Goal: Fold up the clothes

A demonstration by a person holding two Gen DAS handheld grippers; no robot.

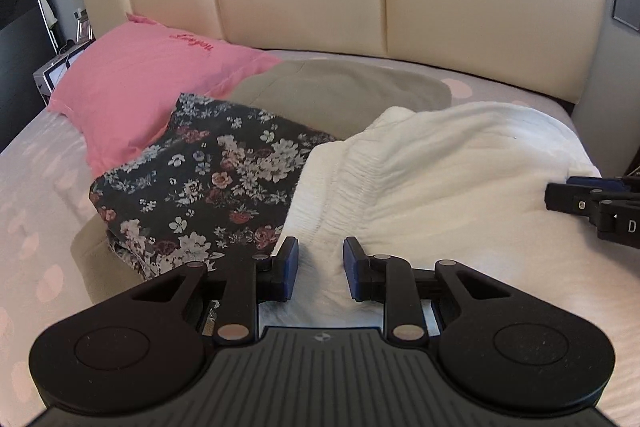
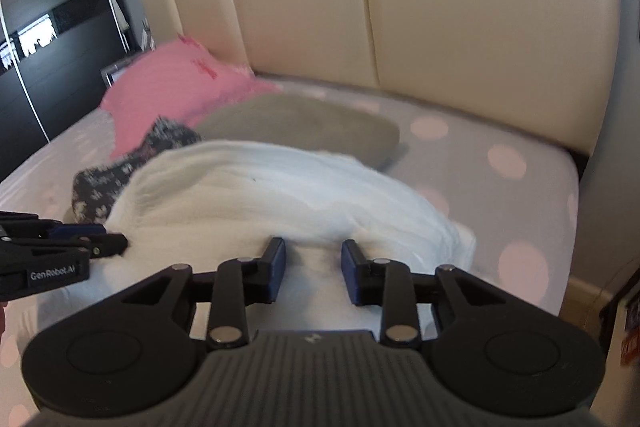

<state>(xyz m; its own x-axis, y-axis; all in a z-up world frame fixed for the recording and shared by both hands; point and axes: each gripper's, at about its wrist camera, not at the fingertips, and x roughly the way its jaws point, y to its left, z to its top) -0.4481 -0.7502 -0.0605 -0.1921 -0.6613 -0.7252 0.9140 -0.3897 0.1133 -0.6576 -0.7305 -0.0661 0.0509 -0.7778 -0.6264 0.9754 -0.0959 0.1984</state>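
The white garment (image 1: 440, 179) is spread on the bed (image 1: 36, 163), just beside the floral garment (image 1: 200, 179) and near the pink pillow (image 1: 136, 83). The left gripper (image 1: 321, 269) and right gripper (image 2: 314, 273) are held over its near edge, jaws partly apart with white cloth seen between them; whether the pads press it cannot be told.

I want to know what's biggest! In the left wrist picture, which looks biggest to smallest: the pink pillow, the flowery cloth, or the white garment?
1. white garment, though it lies nearest the camera, which flatters it.
2 and 3. pink pillow and flowery cloth look about alike; the pillow is partly hidden, so no ranking.
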